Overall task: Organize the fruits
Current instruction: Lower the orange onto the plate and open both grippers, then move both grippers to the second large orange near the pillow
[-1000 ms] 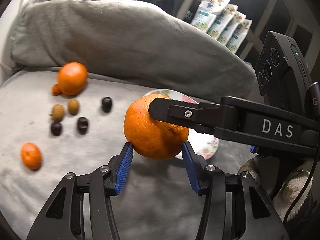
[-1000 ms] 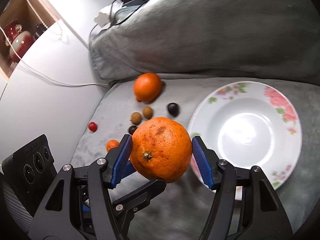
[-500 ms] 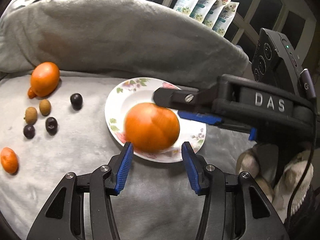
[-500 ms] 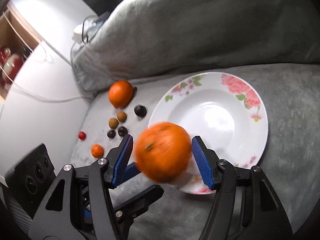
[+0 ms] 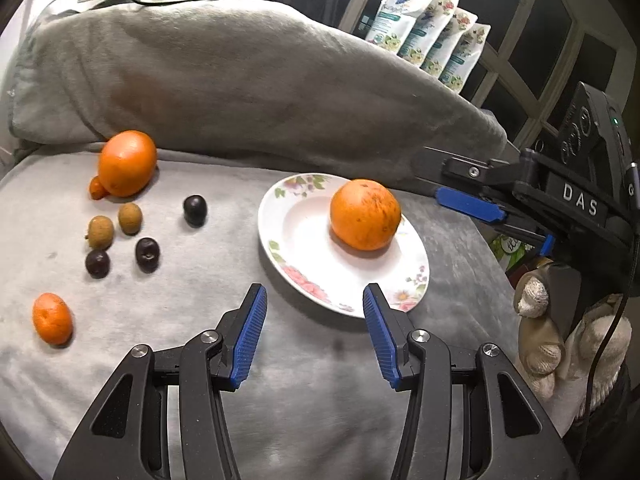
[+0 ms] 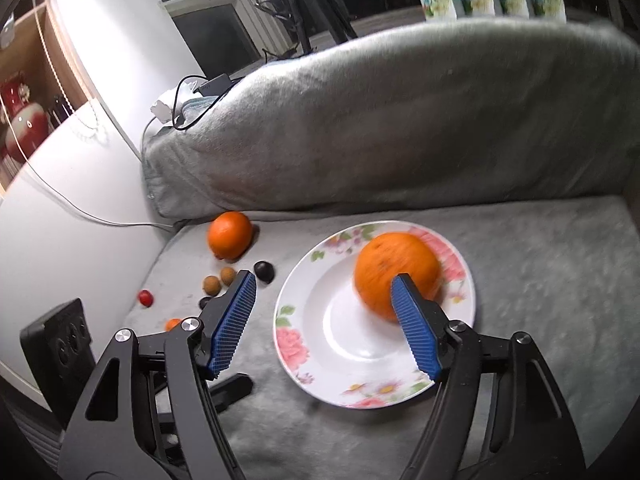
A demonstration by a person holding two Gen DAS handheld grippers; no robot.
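Note:
A large orange (image 5: 365, 214) lies on the white floral plate (image 5: 296, 240) on the grey blanket; it also shows in the right wrist view (image 6: 396, 278), on the plate (image 6: 336, 344). My right gripper (image 6: 324, 308) is open and empty, drawn back above the plate's near side; it shows from the side in the left wrist view (image 5: 468, 204). My left gripper (image 5: 314, 320) is open and empty, in front of the plate. A second large orange (image 5: 127, 162), a small mandarin (image 5: 52, 318), two brown longans (image 5: 130, 218) and dark plums (image 5: 195, 210) lie to the left.
A rolled grey blanket (image 5: 248, 80) runs along the back. Refill pouches (image 5: 428, 40) stand behind it. A small red fruit (image 6: 146, 298) lies near the blanket's left edge. A white tabletop with a cable (image 6: 60, 200) is to the left.
The right gripper carried the orange over the plate, opened and let it go. The orange now rests on the plate and the right gripper has pulled back.

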